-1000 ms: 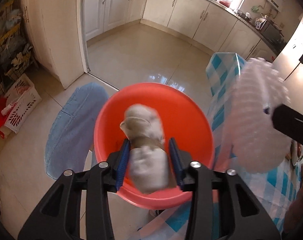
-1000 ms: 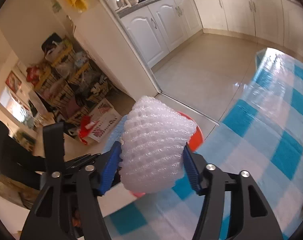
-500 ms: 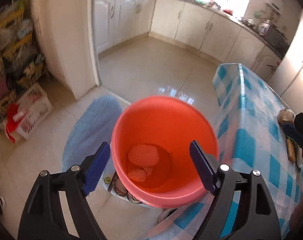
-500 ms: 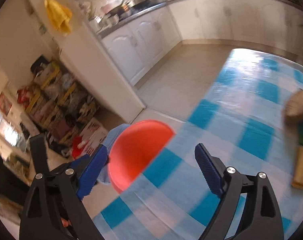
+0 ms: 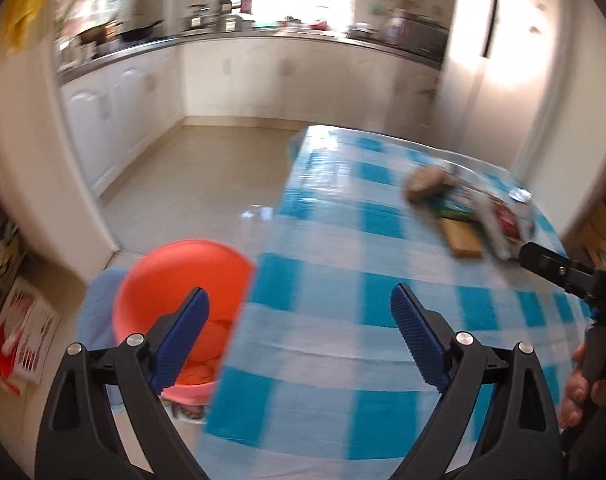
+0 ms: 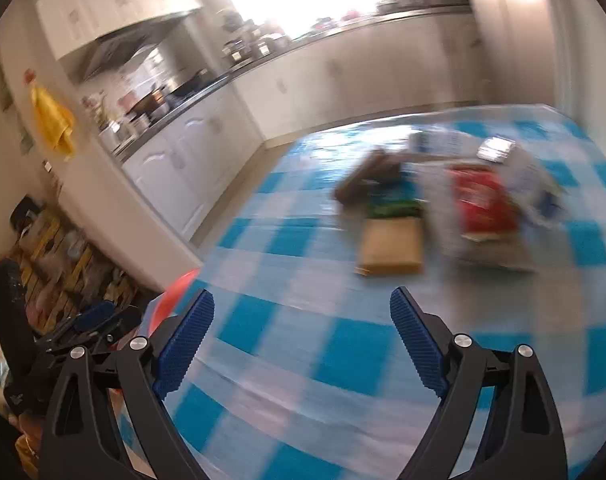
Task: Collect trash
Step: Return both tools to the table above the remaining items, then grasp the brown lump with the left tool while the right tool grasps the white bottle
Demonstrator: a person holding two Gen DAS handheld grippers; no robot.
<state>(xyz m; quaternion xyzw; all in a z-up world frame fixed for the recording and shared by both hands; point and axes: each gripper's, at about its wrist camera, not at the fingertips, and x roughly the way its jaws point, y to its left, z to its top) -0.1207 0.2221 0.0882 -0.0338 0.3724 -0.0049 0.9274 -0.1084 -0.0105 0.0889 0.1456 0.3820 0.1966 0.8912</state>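
Both hand-held grippers are empty. The left hand-held gripper (image 5: 299, 312) has just been spreading its jaws with nothing between them; the right hand-held gripper (image 6: 302, 318) is equally wide. Each points across the checked table (image 5: 323, 280) toward the remaining trash (image 6: 435, 208) heaped at its far right. The orange bucket (image 5: 183, 276) stands on the floor against the table's near left edge, handy for dropping pieces in.

**Blur and cut-offs across both wrist views**

The trash pile (image 6: 455, 208) on the far right of the checked table (image 5: 343, 320) is smeared by motion blur; its single pieces cannot be told apart. The table edge hides the right side of the red bucket (image 5: 175, 276). Counter clutter at the far wall is too blurred to name.
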